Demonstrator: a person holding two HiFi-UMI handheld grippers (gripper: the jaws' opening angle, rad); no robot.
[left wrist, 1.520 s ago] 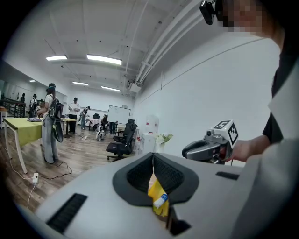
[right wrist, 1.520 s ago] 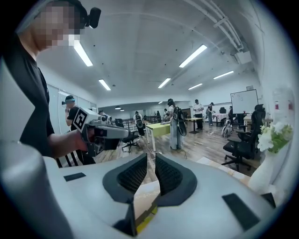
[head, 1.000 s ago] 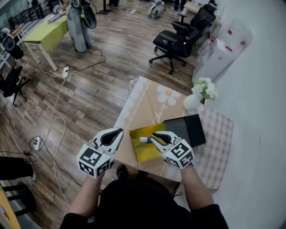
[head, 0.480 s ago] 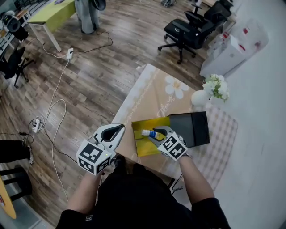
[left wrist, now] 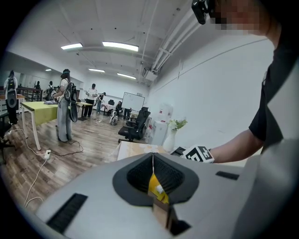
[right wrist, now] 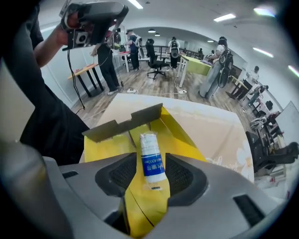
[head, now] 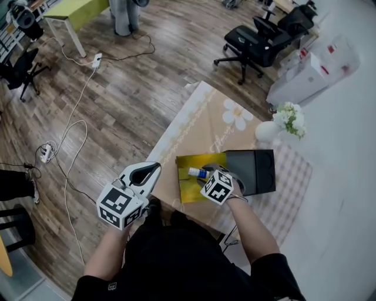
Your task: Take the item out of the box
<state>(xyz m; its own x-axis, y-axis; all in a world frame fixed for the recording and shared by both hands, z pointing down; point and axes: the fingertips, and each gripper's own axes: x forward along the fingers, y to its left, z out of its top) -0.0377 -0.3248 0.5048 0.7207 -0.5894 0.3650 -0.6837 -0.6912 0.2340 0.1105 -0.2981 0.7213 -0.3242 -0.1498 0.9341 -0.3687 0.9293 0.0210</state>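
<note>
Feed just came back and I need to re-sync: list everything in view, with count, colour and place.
small bottle: 1, white with a blue label, lying on the yellow box
yellow box: 1, yellow, open, near edge of the table
black box: 1, black, right of the yellow box
vase: 1, white, holding flowers, far right of the table
tablecloth: 1, beige, flower print
office chairs: at least 2, black, on the wood floor
green table: 1, far left
left gripper: shut, empty, left of the table
right gripper: jaws just opened, bottle between them, not pressed
</note>
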